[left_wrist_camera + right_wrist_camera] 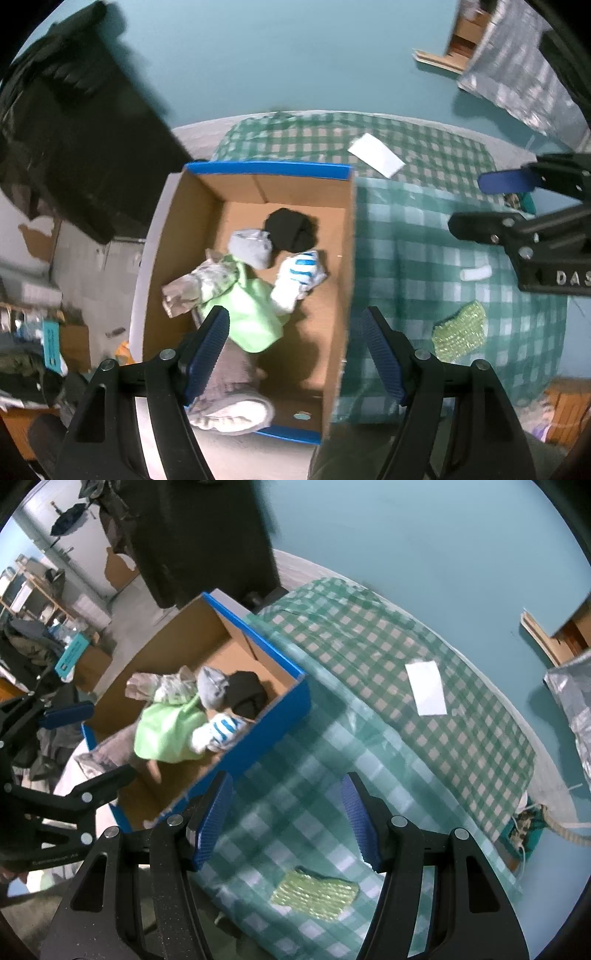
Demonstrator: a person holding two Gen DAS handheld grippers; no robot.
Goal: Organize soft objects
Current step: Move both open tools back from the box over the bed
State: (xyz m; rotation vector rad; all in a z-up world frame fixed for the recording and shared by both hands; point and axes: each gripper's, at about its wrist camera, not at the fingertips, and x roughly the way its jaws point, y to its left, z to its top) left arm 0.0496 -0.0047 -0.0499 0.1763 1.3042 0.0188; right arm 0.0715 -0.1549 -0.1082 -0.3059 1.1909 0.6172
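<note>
The left hand-held gripper (295,350) hung wide and empty over the cardboard box (340,258), which sat at the centre of its frame. Inside the box lay a light green cloth (255,314), a white and blue striped sock (299,273), a grey bundle (249,245) and a black bundle (290,229). The right hand-held gripper (288,823) stood part-way apart, holding nothing, above the checked cloth on the tabletop (406,738). A green knitted pad (314,895) lay at the bottom centre of that frame, well apart from a white paper (426,694) at upper right.
</note>
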